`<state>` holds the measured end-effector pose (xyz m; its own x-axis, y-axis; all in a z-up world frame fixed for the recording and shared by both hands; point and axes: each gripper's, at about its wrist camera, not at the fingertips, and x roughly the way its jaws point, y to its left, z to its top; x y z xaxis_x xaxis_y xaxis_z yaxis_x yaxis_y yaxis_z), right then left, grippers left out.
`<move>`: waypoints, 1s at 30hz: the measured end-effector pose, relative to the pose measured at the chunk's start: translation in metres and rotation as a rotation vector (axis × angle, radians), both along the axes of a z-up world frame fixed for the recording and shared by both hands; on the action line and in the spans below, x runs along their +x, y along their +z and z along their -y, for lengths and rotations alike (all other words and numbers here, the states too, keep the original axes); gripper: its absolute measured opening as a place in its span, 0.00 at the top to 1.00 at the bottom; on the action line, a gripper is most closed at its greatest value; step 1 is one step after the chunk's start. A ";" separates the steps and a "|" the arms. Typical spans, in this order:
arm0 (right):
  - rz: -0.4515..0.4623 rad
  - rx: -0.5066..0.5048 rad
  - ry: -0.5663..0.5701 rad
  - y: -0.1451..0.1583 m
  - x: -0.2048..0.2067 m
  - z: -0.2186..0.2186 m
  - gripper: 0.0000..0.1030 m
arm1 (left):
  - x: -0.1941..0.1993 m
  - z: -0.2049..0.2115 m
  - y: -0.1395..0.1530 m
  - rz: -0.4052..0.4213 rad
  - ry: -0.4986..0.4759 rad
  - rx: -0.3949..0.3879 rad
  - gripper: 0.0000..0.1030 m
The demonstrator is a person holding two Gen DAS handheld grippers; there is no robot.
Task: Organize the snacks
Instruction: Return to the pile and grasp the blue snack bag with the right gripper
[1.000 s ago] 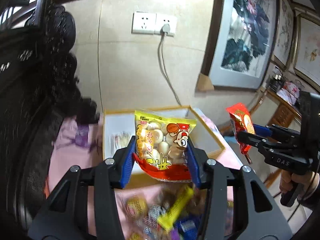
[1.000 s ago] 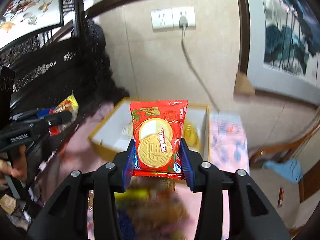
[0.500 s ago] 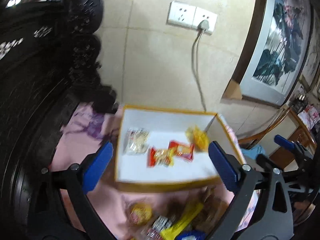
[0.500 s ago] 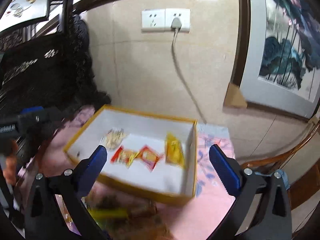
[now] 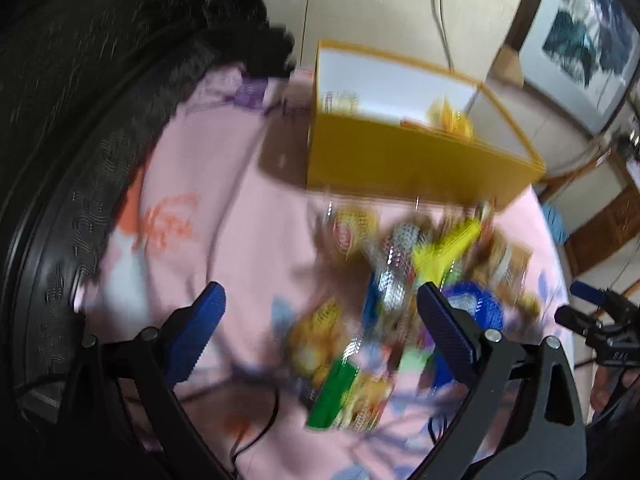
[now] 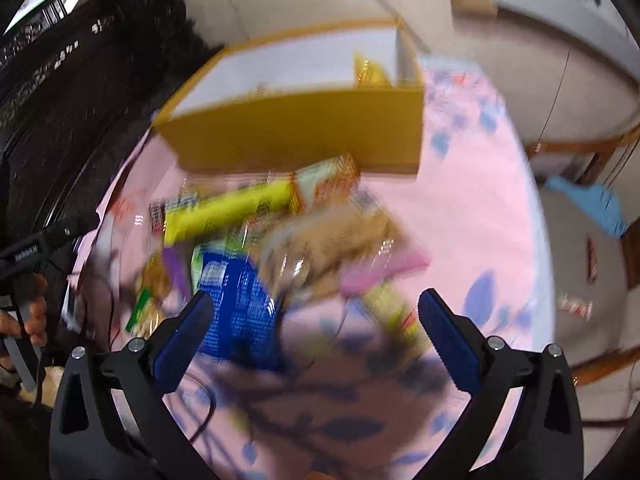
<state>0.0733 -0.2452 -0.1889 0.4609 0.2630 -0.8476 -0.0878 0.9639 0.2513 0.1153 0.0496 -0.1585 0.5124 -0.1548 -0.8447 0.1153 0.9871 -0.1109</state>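
Observation:
A yellow box [image 5: 416, 160] with a white inside stands at the far end of the pink cloth; several small snack packets lie in it. In front of it is a blurred pile of loose snacks [image 5: 404, 280], among them a long yellow bar [image 6: 228, 212] and a blue packet [image 6: 236, 304]. My left gripper [image 5: 320, 320] hangs open over the near side of the pile, nothing between its blue pads. My right gripper [image 6: 316, 328] is open too, low above the blue packet and a brown packet [image 6: 336, 244], gripping nothing. The box [image 6: 296, 132] lies beyond it.
A pink flowered cloth [image 6: 472, 216] covers the round table. A dark carved chair [image 5: 80, 100] stands at the left. The wall with a hanging cable [image 5: 440, 12] and framed pictures is behind the box. A blue cloth [image 6: 592, 200] lies on the floor at right.
Both grippers let go of their snack packets over the box and opened wide. They then dropped and tilted down toward the pile in front of the box.

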 end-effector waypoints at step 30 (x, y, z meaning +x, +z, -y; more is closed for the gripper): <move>-0.150 -0.055 0.042 -0.058 0.035 -0.079 0.01 | -0.050 -0.033 -0.011 -0.068 0.093 -0.048 0.05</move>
